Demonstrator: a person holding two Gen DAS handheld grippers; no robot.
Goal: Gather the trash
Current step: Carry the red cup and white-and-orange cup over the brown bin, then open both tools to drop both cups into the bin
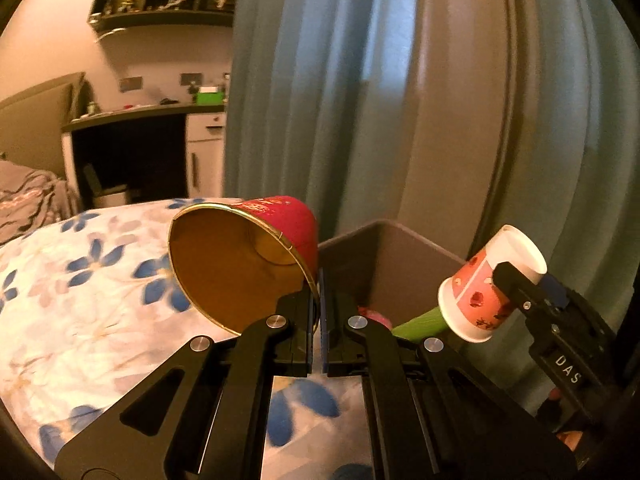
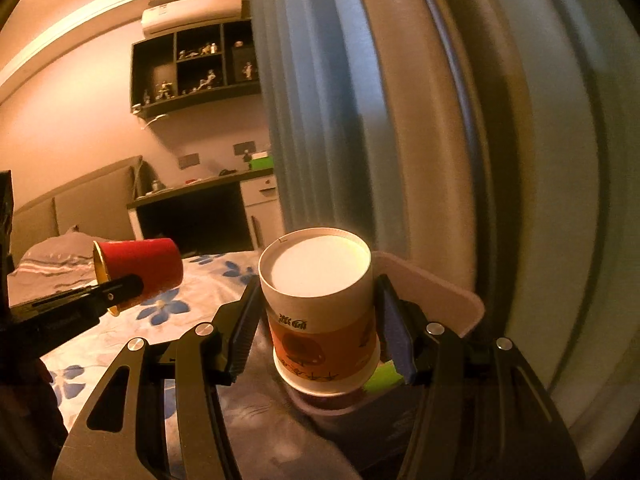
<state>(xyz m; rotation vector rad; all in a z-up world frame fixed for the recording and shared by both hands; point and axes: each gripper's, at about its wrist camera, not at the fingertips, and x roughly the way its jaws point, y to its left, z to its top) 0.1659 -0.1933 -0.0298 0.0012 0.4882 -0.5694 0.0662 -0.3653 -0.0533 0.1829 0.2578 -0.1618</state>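
Left claw [image 1: 319, 304] at bin rim [image 1: 416, 236]

I see a red paper cup [image 1: 256, 256] with a shiny gold lining, a matt white printed paper cup [image 2: 322, 312], matt black plastic gripper fingers [image 1: 298, 320] with bright metal pins, a soft floral cloth bedcover [image 1: 80, 280] and a smooth plastic bin [image 1: 400, 256].

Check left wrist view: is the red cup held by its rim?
Yes, the left gripper is shut on the rim of the red cup, pinching its wall edge.

Red, gold-lined cup [image 1: 240, 264] tilted sideways; white orange-printed cup [image 2: 320, 312] inverted; both held aloft.
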